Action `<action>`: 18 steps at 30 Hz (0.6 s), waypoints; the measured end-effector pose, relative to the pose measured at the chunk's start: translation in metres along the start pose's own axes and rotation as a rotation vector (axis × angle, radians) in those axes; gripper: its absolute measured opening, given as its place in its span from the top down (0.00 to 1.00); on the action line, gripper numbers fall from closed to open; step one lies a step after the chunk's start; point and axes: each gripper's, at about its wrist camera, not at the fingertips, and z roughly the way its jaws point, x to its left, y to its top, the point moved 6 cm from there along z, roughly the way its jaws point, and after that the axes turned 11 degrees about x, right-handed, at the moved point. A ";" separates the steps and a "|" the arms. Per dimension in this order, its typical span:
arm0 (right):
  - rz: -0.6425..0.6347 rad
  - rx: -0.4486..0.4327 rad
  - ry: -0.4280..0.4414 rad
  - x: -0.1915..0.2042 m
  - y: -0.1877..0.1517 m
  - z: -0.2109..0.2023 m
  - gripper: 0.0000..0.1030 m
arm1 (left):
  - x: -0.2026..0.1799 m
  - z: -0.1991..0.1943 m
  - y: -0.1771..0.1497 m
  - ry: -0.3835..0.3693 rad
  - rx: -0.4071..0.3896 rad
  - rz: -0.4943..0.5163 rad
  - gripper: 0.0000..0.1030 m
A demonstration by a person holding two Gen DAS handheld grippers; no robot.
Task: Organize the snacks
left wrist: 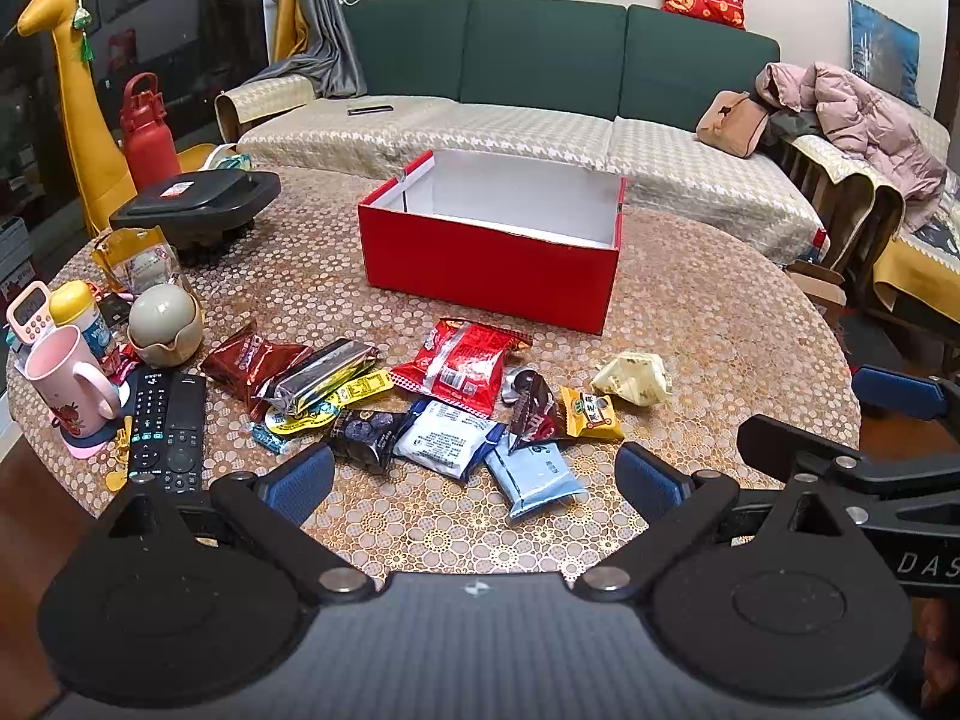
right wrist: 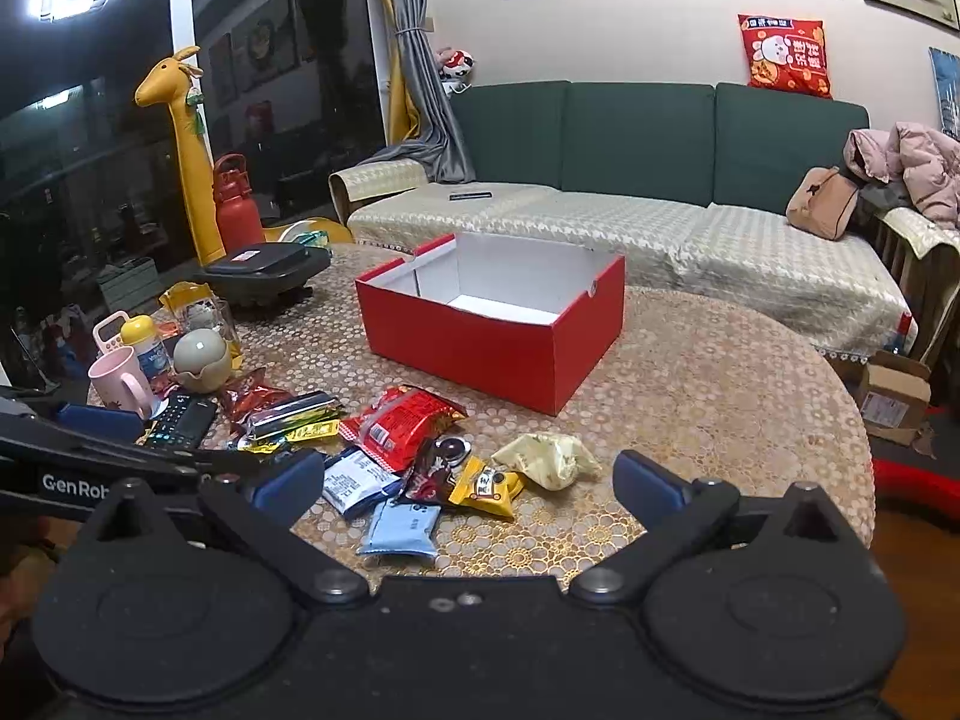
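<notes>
An open red box [left wrist: 489, 261] with a white, empty inside stands mid-table; it also shows in the right wrist view [right wrist: 480, 354]. Several snack packs lie in front of it: a big red bag [left wrist: 462, 363], a white-blue pack [left wrist: 447, 444], a light blue pack [left wrist: 534, 477], a yellow pack [left wrist: 591, 414], a cream wrapped snack [left wrist: 633, 378], a dark brown bag [left wrist: 252, 360]. My left gripper [left wrist: 474, 480] is open and empty, above the table's near edge, just short of the packs. My right gripper [right wrist: 468, 489] is open and empty, over the blue pack [right wrist: 402, 531].
At the table's left stand a pink mug [left wrist: 69, 381], two remotes [left wrist: 168, 426], a round pot [left wrist: 165, 321], a black appliance [left wrist: 198, 204] and a red bottle [left wrist: 147, 135]. A sofa [left wrist: 540, 90] runs behind the table. The right gripper's arm [left wrist: 852, 468] shows at right.
</notes>
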 end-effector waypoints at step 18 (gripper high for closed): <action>-0.039 -0.003 -0.017 0.004 0.000 0.000 0.00 | 0.002 -0.001 0.000 0.013 -0.003 -0.010 0.02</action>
